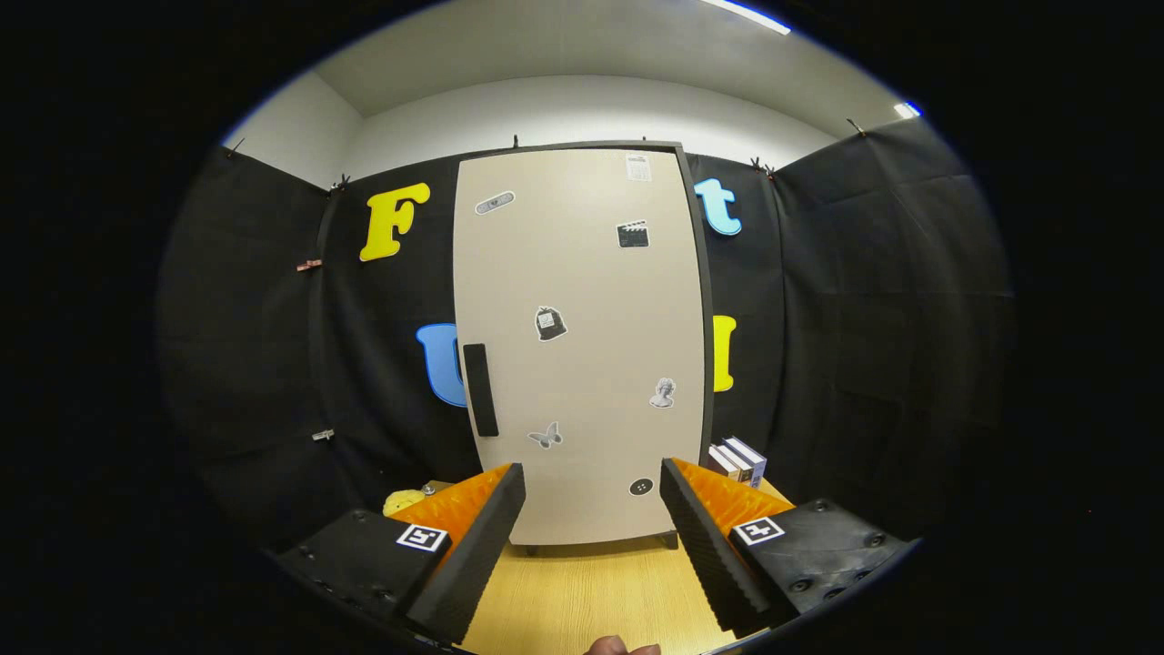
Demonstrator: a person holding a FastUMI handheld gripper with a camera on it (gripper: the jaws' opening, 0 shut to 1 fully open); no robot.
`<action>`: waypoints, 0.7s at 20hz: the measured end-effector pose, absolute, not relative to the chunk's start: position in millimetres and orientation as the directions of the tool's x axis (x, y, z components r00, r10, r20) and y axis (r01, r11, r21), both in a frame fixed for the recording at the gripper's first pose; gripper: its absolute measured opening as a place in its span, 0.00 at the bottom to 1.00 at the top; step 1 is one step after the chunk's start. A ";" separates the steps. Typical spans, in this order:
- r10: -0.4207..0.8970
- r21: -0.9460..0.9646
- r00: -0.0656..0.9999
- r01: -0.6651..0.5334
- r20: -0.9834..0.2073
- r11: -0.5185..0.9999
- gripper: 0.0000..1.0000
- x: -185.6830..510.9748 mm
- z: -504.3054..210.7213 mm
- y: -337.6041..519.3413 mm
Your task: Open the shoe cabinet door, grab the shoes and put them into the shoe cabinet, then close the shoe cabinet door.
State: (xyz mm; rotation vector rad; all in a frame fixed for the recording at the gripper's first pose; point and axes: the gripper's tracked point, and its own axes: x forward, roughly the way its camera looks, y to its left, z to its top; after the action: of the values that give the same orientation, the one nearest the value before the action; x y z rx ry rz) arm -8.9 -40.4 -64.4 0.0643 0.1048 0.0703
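Facing the closed, sticker-dotted shoe cabinet door (582,346), the hand-held gripper (591,509) gapes empty; no sticker writing legible.

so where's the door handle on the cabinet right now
In the gripper view, the dark handle sits on the closed cabinet door's left edge, about mid-height, beyond the open gripper.

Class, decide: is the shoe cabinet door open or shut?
Shut: the door lies flat against its dark frame, handle untouched; the open gripper hangs before it.
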 end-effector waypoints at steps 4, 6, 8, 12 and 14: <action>0.074 0.067 0.993 -0.068 -0.096 0.995 0.98 -8.4 -62.8 -40.6; 0.076 0.067 0.993 -0.070 -0.095 0.995 0.98 -5.9 -62.5 -41.2; 0.080 0.066 0.992 -0.074 -0.097 0.995 0.98 -6.9 -63.5 -39.8; 0.083 0.066 0.992 -0.077 -0.097 0.995 0.98 -5.7 -63.6 -40.2; 0.082 0.069 0.992 -0.075 -0.097 0.995 0.98 -4.5 -60.6 -43.2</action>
State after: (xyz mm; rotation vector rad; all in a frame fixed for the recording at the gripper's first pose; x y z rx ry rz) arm -4.5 -43.2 -60.6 0.0653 0.0999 0.0790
